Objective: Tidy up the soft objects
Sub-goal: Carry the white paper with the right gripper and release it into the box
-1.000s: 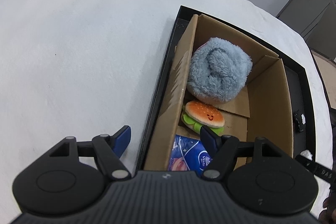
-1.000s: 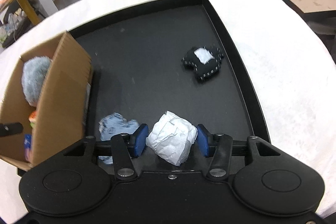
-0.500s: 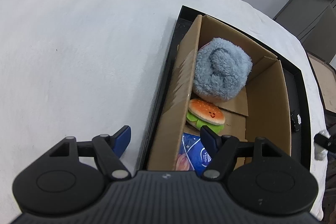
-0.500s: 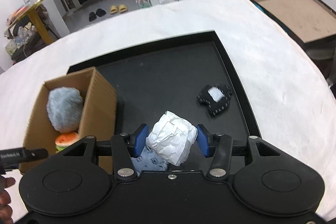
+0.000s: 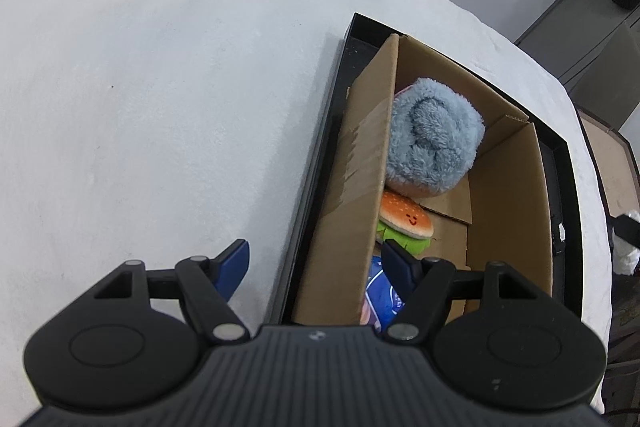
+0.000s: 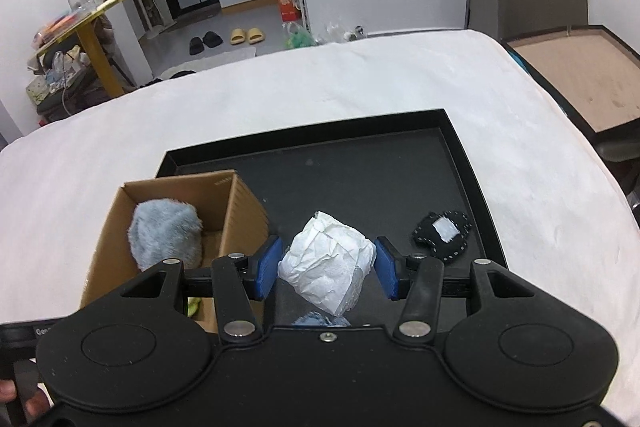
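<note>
Clamping the white wad (image 6: 326,269) crosswise, right hand-held gripper (image 6: 327,269); left hand-held gripper (image 5: 316,259) released.

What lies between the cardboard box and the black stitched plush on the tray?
In the right wrist view, the white crumpled wad, held in the right claw, hangs between cardboard box and black plush.

The blue packet (image 5: 380,297) is partly hidden behind the left gripper (image 5: 316,259), its print unreadable. At 6 o'clock in the right wrist view, the pale blue cloth (image 6: 320,319) shows only a sliver.
</note>
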`<control>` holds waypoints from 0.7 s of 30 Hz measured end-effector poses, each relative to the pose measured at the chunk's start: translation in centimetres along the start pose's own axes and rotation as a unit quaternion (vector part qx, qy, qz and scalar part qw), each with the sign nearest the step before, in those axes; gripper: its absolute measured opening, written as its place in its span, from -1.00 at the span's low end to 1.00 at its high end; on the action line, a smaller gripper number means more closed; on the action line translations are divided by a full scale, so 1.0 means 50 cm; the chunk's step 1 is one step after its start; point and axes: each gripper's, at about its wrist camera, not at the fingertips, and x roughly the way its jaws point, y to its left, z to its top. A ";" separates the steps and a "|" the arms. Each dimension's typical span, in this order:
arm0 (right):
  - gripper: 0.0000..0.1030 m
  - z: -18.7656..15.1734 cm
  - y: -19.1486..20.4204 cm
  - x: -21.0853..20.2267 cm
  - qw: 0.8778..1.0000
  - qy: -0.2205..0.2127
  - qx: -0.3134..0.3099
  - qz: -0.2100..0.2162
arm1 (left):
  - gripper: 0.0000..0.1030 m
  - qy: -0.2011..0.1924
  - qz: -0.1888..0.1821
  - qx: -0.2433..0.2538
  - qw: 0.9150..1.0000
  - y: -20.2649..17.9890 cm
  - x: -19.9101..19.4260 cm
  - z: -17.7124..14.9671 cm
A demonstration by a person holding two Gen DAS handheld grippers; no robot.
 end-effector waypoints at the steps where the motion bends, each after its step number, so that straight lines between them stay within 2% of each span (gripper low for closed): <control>1: -0.04 0.003 0.005 -0.002 1.000 -0.002 0.000 0.002 | 0.38 0.000 -0.001 0.000 1.000 0.002 0.001 -0.002; 21: -0.04 0.029 0.098 -0.013 0.999 -0.022 -0.029 0.035 | 0.38 0.009 -0.012 -0.005 1.000 0.031 0.008 -0.005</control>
